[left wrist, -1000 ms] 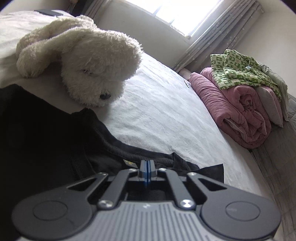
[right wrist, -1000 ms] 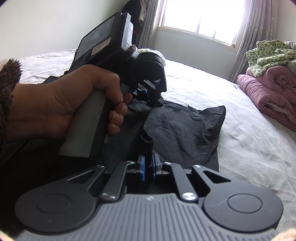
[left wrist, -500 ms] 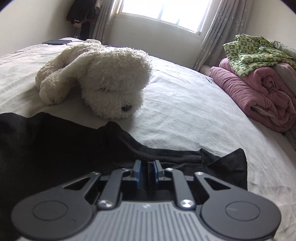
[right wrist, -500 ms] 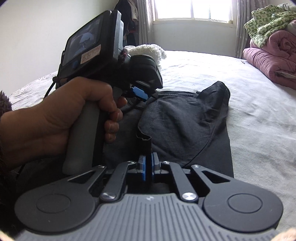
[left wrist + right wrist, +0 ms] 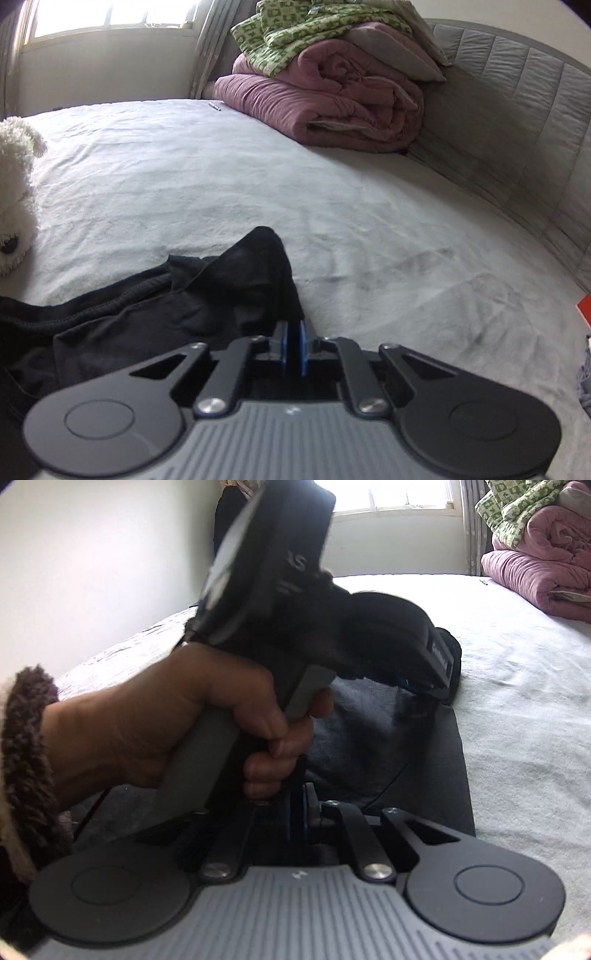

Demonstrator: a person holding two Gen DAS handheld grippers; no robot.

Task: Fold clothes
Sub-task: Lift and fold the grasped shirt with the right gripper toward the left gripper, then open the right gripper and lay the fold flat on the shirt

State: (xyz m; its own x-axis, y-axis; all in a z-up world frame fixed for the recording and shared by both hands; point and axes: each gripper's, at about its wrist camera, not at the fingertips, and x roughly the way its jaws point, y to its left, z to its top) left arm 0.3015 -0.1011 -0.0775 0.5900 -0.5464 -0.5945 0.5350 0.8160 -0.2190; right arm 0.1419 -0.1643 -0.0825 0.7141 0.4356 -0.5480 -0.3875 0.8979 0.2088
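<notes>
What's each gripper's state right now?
Left gripper: shut on the black garment.
Right gripper: shut on the same garment's edge.

My left hand and its blurred handle are blocking much of the black garment in my right wrist view — my right claw is sitting half hidden behind my knuckles. The plush toy is being cut off by the left wrist view's edge — only part of its face is showing.
</notes>
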